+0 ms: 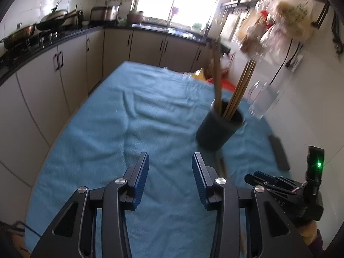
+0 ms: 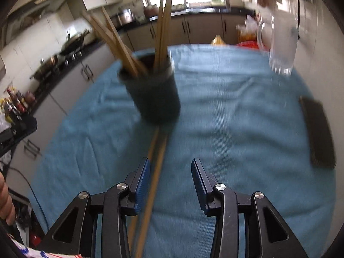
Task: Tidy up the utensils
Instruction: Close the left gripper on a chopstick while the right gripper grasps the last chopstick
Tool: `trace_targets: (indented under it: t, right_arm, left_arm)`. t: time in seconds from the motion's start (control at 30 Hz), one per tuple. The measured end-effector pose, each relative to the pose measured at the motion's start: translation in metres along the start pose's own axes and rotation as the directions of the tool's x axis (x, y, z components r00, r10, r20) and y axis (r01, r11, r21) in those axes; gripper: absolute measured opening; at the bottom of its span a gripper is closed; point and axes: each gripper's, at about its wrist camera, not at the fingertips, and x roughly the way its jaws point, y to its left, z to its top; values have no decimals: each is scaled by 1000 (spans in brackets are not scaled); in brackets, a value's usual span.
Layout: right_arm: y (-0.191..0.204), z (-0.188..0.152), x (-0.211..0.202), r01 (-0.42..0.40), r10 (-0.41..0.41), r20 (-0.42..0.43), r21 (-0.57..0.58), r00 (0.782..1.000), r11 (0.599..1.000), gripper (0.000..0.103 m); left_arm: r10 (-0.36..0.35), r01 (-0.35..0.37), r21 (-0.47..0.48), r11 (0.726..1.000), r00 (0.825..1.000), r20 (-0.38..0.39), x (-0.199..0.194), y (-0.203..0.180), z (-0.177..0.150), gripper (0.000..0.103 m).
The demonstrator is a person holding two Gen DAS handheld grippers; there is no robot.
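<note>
Both units hang over the blue-clothed surface [image 1: 90, 129]: the left hand-held gripper [image 1: 171, 161] has its jaws apart with nothing between them, and the right hand-held gripper [image 2: 171, 167] is likewise released, its pads clear of the two loose chopsticks [image 2: 155, 161] lying on the cloth beneath it, just inside its left pad. Those chopsticks run up to the foot of the dark cup [image 2: 154, 94], which stands upright on the surface and holds several more chopsticks [image 2: 163, 28] leaning apart in two bunches. A clear glass jug [image 2: 281, 49] (blurred) stands near the wall, and a flat dark object [image 2: 320, 133] lies at the cloth's right edge.
</note>
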Motion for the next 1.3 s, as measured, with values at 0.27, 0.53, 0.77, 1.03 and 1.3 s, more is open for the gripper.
trace_targets:
  t: [0.27,0.53,0.77,1.03,1.3]
  right_arm:
    - [17,-18,19,16,-18,-38,-56,999,998,33]
    - [25,-16,24,120,-124,-31,-109,992,987,17]
    - [-12,-26,6,140,-141,-25,-19,990,990,13]
    - [-37,-37,-10,144,-144,-18,36,989,989,13]
    - [-42,-41,-13,128,-127,-7,67,992,990,10]
  left_arm:
    - [41,-37,74,997,998,-52,18,-12,-21,40]
    - [5,10,114,993,991,-134,45,-42,-26,40]
    - [-30,75,178,981,970,-242,81,-81,-40,40]
    - [-23,108,245,964,945,-326,121,-119,-53,40]
    - [14,75,296,952,957,-290,118,-122,-58,6]
